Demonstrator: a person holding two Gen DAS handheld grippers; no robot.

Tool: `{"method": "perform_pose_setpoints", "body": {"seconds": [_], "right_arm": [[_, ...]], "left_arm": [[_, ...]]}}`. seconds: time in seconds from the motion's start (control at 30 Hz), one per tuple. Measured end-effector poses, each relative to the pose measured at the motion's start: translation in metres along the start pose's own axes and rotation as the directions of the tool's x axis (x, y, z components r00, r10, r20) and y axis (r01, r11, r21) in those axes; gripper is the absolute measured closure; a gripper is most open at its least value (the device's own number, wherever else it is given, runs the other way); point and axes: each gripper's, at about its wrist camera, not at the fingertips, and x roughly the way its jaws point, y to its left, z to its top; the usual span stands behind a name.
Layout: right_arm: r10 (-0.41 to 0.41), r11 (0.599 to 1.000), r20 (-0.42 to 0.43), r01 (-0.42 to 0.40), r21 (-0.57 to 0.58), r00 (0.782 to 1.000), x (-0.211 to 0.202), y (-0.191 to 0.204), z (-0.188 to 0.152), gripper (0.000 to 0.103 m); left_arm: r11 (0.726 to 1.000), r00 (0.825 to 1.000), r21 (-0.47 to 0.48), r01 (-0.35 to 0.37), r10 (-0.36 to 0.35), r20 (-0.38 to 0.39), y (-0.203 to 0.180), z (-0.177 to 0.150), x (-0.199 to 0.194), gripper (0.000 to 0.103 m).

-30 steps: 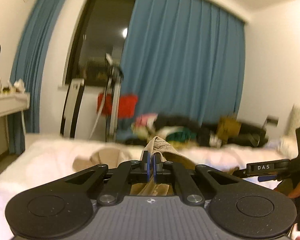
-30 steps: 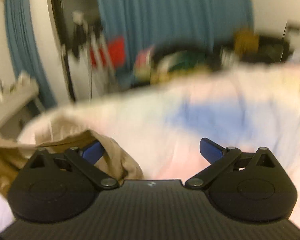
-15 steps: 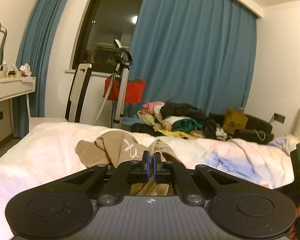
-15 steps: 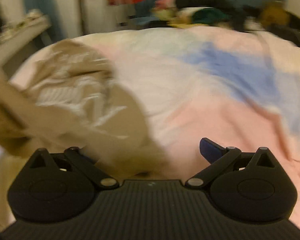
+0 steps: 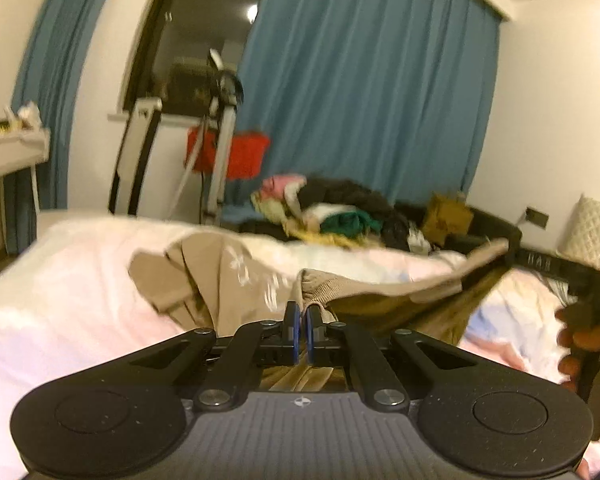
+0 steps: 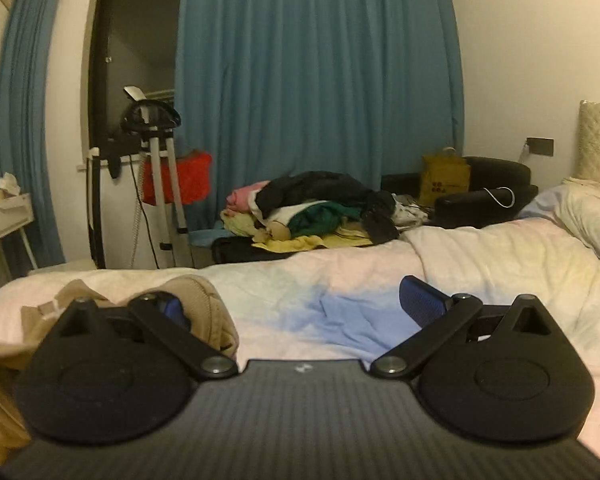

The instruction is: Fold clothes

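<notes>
Each gripper: the left gripper [image 5: 299,334] and right gripper [image 6: 292,306] share a black ribbed housing, round side discs, silver pivot screws (two per unit) and blue finger pads [image 6: 418,304].

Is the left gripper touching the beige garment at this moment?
Touching. In the left wrist view, the left gripper has its blue pads closed on a ribbed edge of the beige garment, and the fabric rises directly out from between them.

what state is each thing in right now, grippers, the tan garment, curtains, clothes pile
left gripper: shut on the tan garment
right gripper: open, fabric draped on its left finger
tan garment: crumpled, partly lifted off the bed
curtains: partly drawn, window gap showing
clothes pile: unfolded heap
</notes>
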Motion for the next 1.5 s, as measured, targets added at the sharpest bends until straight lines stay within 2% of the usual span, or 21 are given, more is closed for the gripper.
{"method": "perform_pose_setpoints", "body": {"seconds": [0.07,0.1,0.2,0.27,0.4,0.57,0.67,0.73,0.77,0.83,0.9,1.0,1.07,1.13,1.2,1.27,1.37,1.47,1.5], "right_arm": [[0.020,1.000,0.003,-0.020,-0.002,1.000,0.000,0.000,0.001,0.000],[0.027,1.000,0.002,-0.027,-0.009,1.000,0.000,0.002,0.001,0.000],[0.046,0.999,-0.004,-0.046,-0.025,0.999,-0.002,0.008,0.002,0.000],[0.061,0.998,-0.016,-0.062,-0.026,0.998,-0.001,0.010,0.003,0.000],[0.094,0.995,-0.030,-0.095,-0.025,0.995,-0.001,0.013,0.004,0.000],[0.098,0.995,-0.039,-0.099,-0.023,0.994,0.001,0.012,0.004,0.000],[0.084,0.996,-0.038,-0.084,0.006,0.996,0.000,0.005,0.007,0.000],[0.085,0.996,-0.035,-0.084,0.030,0.996,0.000,0.001,0.010,0.000],[0.088,0.996,-0.033,-0.086,0.038,0.996,-0.001,0.000,0.010,0.000],[0.094,0.994,-0.030,-0.092,0.053,0.995,-0.002,-0.001,0.011,0.000],[0.112,0.993,-0.041,-0.110,0.052,0.993,-0.001,0.001,0.010,0.000],[0.143,0.989,-0.089,-0.141,0.032,0.986,0.005,0.007,0.004,0.000],[0.155,0.988,-0.108,-0.154,0.020,0.982,0.008,0.011,0.001,0.000],[0.163,0.987,-0.118,-0.162,0.016,0.980,0.009,0.013,0.001,0.000],[0.169,0.986,-0.119,-0.168,0.015,0.978,0.008,0.014,0.002,0.000],[0.170,0.985,-0.119,-0.169,0.018,0.978,0.007,0.012,0.004,0.000],[0.170,0.985,-0.133,-0.165,0.049,0.976,0.008,0.005,0.006,0.000],[0.169,0.984,-0.138,-0.159,0.079,0.976,0.009,-0.002,0.007,0.000],[0.168,0.984,-0.137,-0.157,0.086,0.976,0.009,-0.005,0.008,0.000]], "left_arm": [[1.000,0.999,0.013,-0.006,0.006,-0.037,-0.001,-0.004,0.004,0.089],[1.000,0.999,0.027,-0.014,0.015,-0.043,-0.003,-0.008,0.004,0.080],[0.993,0.996,0.101,-0.064,0.070,-0.051,-0.017,-0.019,0.005,0.044],[0.984,0.995,0.159,-0.079,0.088,-0.055,-0.029,-0.027,0.007,0.036],[0.961,0.990,0.254,-0.113,0.130,-0.051,-0.052,-0.041,0.015,0.027],[0.939,0.989,0.327,-0.107,0.135,-0.062,-0.066,-0.049,0.022,0.026],[0.923,0.983,0.357,-0.143,0.174,-0.058,-0.065,-0.054,0.017,0.024],[0.920,0.969,0.328,-0.213,0.243,-0.053,-0.057,-0.053,0.016,0.023],[0.911,0.953,0.308,-0.274,0.301,-0.042,-0.050,-0.050,0.019,0.024],[0.880,0.910,0.263,-0.394,0.415,-0.024,-0.036,-0.044,0.023,0.024],[0.847,0.859,0.190,-0.497,0.511,-0.032,-0.014,-0.036,0.030,0.025],[0.854,0.847,0.062,-0.516,0.520,-0.110,0.015,-0.027,0.026,0.028],[0.896,0.888,0.057,-0.441,0.445,-0.121,0.013,-0.028,0.017,0.028],[0.923,0.919,0.117,-0.367,0.379,-0.108,-0.006,-0.032,0.007,0.022],[0.943,0.950,0.187,-0.275,0.297,-0.100,-0.033,-0.038,-0.003,0.019],[0.947,0.975,0.270,-0.176,0.206,-0.087,-0.062,-0.046,-0.007,0.014],[0.902,0.988,0.417,-0.108,0.143,-0.054,-0.113,-0.066,0.002,0.007],[0.823,0.987,0.554,-0.123,0.157,-0.015,-0.146,-0.091,0.031,0.007],[0.793,0.981,0.588,-0.162,0.195,0.008,-0.155,-0.099,0.045,0.007]]}}
